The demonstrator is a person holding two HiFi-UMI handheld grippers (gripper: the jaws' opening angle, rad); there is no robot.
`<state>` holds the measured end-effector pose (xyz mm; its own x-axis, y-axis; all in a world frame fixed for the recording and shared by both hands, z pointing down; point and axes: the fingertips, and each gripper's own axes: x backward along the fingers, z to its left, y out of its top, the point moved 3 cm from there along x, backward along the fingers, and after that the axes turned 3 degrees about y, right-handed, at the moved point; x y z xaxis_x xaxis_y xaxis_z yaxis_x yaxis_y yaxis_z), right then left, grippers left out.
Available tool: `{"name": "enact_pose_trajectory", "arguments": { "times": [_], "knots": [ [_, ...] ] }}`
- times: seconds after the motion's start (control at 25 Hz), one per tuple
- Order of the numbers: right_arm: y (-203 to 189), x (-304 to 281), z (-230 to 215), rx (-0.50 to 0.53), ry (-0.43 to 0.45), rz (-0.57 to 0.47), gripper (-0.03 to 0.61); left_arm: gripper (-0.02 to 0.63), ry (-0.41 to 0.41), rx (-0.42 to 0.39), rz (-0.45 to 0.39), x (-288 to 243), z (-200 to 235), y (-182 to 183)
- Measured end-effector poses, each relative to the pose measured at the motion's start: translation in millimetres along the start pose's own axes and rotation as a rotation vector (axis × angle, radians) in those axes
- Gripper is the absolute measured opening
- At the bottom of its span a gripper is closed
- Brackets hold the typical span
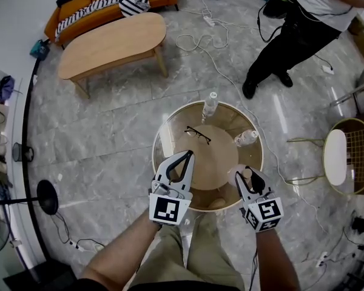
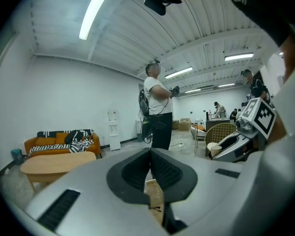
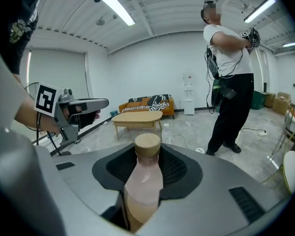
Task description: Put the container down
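Well, the pink bottle (image 3: 143, 181) is not down yet: the right gripper (image 1: 250, 176) clamps its body, cap up, seemingly over the near right edge of the round table (image 1: 215, 156). The left gripper (image 1: 187, 156) hangs alongside, jaws pressed together on nothing. Only the set-down is left, and it must avoid the eyeglasses (image 1: 197, 134) mid-table and the two clear bottles (image 1: 210, 105) beyond.

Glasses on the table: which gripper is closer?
Left. The left gripper hovers just short of the glasses; the right gripper, holding the bottle, is farther away to their right.
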<state>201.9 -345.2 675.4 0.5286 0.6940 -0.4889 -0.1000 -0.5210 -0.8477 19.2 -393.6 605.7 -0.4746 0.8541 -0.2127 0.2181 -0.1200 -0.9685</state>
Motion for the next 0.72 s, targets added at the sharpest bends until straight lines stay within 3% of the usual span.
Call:
{"name": "enact_pose_trajectory", "arguments": {
  "times": [0.72],
  "knots": [
    [-85, -52, -11, -0.044, 0.016, 0.150, 0.153, 0.015, 0.018, 0.055, 0.054, -8, -4, -47]
  ]
}}
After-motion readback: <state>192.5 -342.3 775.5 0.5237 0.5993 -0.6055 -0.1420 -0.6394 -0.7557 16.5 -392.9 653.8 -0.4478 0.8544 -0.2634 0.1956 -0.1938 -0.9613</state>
